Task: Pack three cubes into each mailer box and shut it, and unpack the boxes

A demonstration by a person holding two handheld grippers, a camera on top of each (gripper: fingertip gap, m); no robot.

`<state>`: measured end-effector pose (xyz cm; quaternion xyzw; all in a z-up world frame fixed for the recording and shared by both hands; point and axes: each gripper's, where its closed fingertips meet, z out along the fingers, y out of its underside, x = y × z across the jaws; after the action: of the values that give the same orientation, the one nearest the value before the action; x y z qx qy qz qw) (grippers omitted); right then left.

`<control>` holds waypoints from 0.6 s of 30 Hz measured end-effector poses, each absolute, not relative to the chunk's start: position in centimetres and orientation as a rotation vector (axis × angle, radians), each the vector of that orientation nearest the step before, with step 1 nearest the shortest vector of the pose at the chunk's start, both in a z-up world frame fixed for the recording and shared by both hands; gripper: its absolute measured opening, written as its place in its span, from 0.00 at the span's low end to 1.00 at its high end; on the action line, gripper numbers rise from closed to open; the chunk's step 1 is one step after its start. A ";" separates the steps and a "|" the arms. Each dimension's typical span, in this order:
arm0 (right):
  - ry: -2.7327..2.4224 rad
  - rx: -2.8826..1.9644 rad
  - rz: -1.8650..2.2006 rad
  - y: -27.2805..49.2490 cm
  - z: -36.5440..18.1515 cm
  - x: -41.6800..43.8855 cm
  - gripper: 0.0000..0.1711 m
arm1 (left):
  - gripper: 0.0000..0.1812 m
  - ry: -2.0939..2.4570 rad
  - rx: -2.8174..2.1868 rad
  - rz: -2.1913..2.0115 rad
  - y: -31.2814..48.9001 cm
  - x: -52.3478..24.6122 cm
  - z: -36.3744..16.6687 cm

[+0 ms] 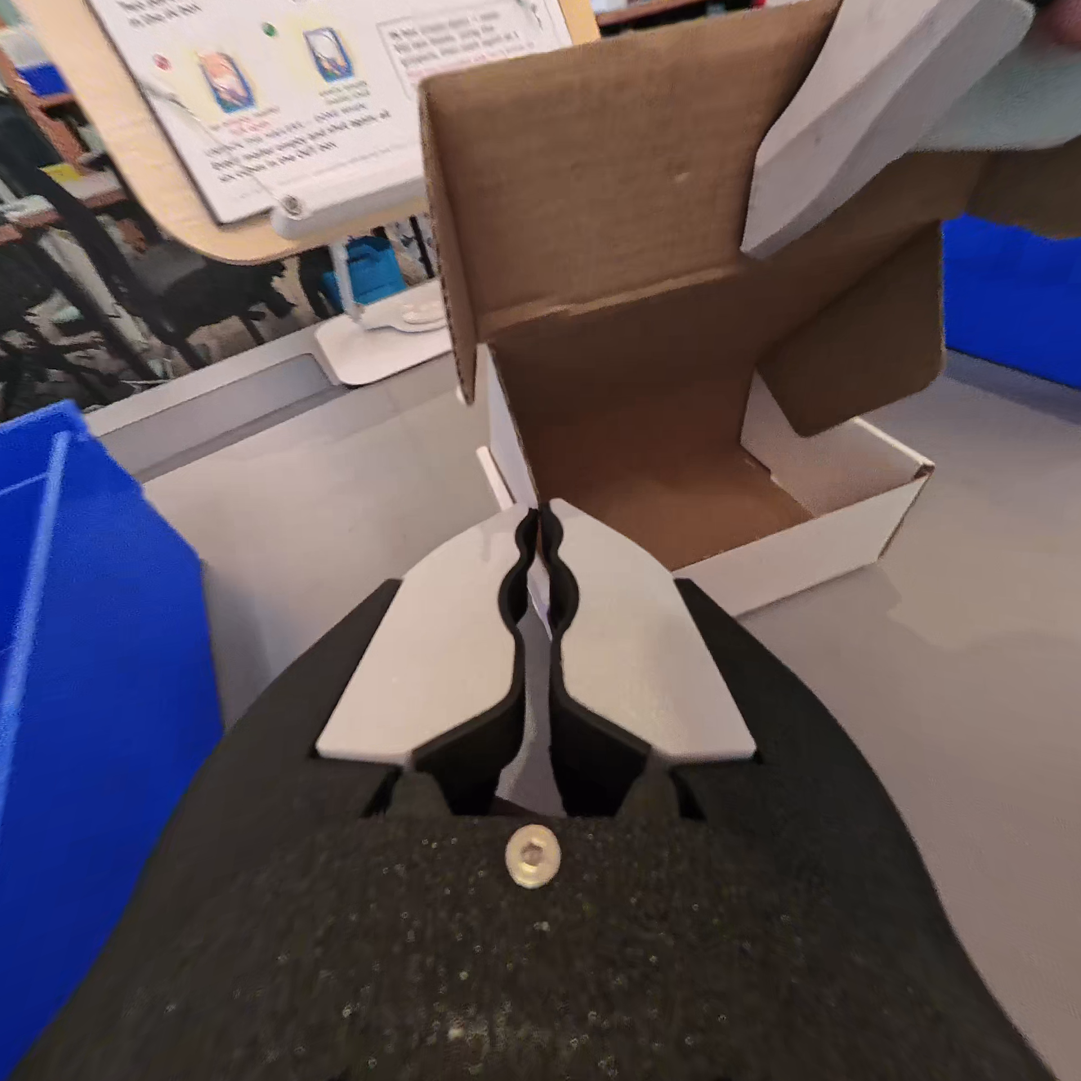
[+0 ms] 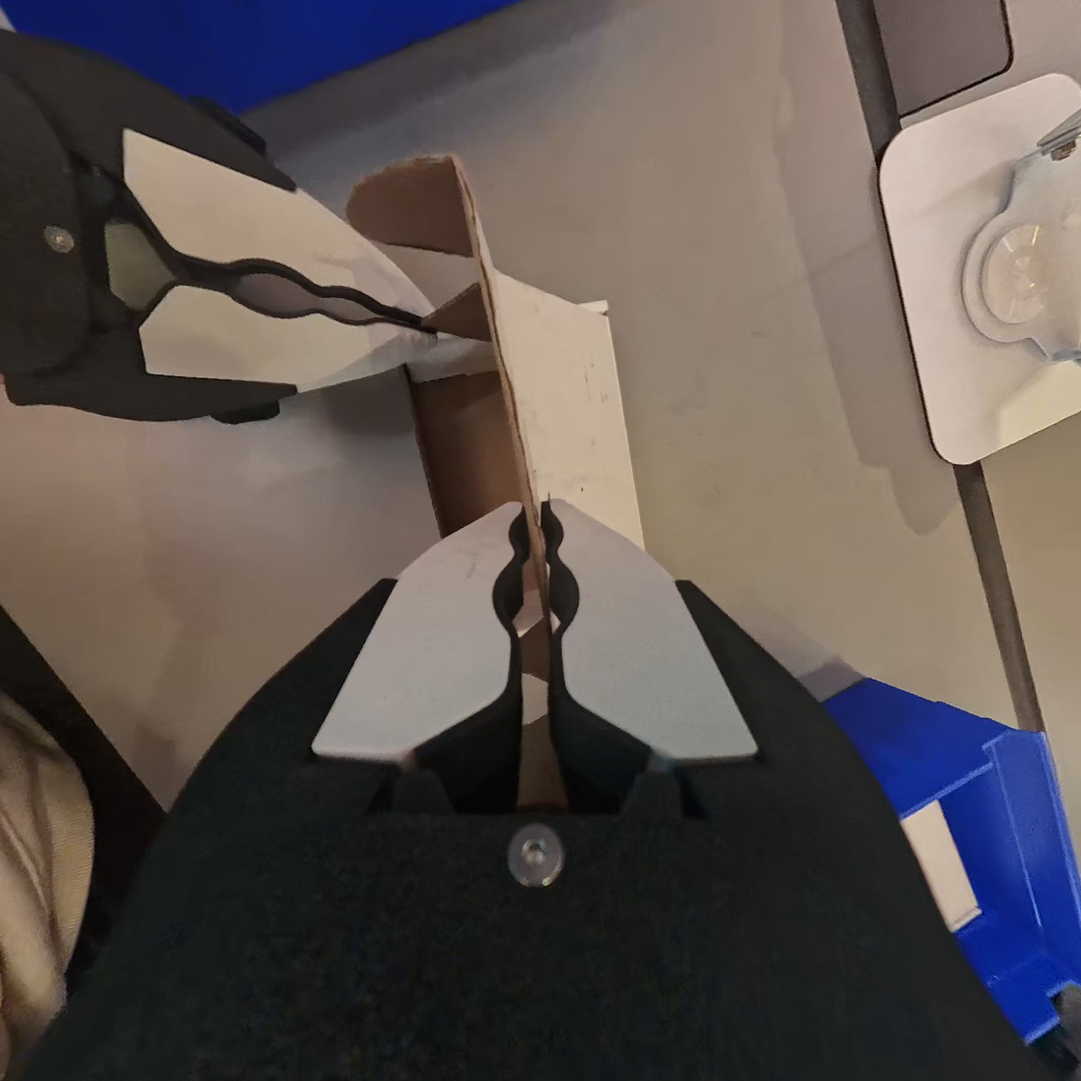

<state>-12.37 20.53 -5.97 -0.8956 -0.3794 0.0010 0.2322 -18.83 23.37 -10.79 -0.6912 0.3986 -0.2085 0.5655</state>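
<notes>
Mailer box sits open mid-desk, looking empty: light, bendy cardboard. Right tongs pinch its raised lid edge-on; left tongs clamp the near wall. Thin edges are the sensible hold.

Setting reads as a lab or workshop bench, not a home. I work over a plain grey tabletop with blue plastic bins on it: one at my left, another at the far right. Propped behind the bench stands an instruction board, a printed sheet with small pictures and coloured dots mounted on a wooden panel, carried by a white stand with a clear suction-type mount. Beyond the table edge I see dark chair or table legs and cluttered shelving, blurred. A blue container sits farther back.
</notes>
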 end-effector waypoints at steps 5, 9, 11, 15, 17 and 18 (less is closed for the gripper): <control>-1.031 -2.442 -0.033 20.9 -5.3 -12.7 0.01 | 0.00 0.803 -1.539 -0.308 23.6 -20.3 -8.9; -1.061 -2.486 -0.240 21.2 -6.4 -10.7 0.01 | 0.00 0.766 -1.457 -0.300 22.6 -20.7 -7.4; -1.078 -2.494 -0.187 20.9 -7.1 -11.2 0.01 | 0.00 0.871 -1.457 -0.449 21.0 -18.5 -8.0; -1.091 -2.491 -0.162 20.8 -7.4 -11.9 0.01 | 0.00 1.056 -1.613 -0.610 19.6 -15.0 -11.6; -1.111 -2.484 -0.140 20.5 -7.4 -12.5 0.01 | 0.00 1.047 -1.651 -0.587 20.6 -14.9 -12.2; -1.121 -2.482 -0.117 20.3 -7.4 -13.0 0.01 | 0.00 1.045 -1.668 -0.571 21.1 -15.0 -12.6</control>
<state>-12.95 20.32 -7.38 -0.8909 -0.4024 -0.0418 0.2062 -15.04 21.14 -12.59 -0.6955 0.4358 -0.2381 0.5193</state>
